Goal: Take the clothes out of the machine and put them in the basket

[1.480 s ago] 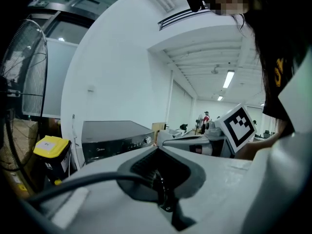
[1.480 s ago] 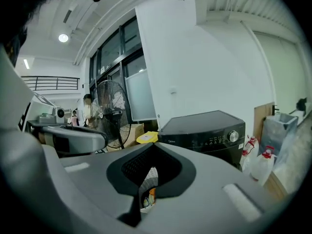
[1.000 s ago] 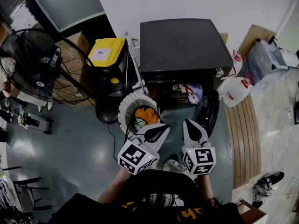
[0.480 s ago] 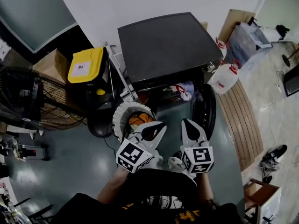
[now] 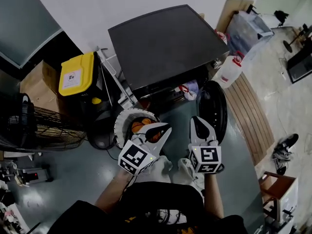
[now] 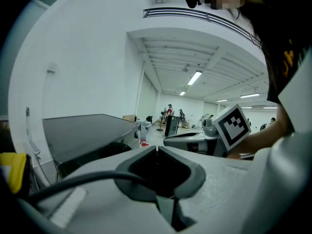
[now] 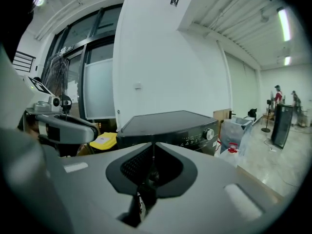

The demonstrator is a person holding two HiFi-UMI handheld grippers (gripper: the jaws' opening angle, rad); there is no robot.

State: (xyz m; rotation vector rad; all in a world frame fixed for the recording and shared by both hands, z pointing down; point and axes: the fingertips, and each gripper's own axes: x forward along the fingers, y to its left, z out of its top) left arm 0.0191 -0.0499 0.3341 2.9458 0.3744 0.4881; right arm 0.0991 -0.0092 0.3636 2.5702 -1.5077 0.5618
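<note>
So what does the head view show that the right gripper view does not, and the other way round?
Only the head view: the white basket holding an orange garment, the open machine door, and clothes at the drum opening. Only the right gripper view: the control knob on the machine's panel, and people standing far off. Both: the washing machine, the yellow lid and the white jug.

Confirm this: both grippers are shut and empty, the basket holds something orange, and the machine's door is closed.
The door is wrong: the head view shows the machine's door swung open, with clothes visible inside. The rest holds.
</note>
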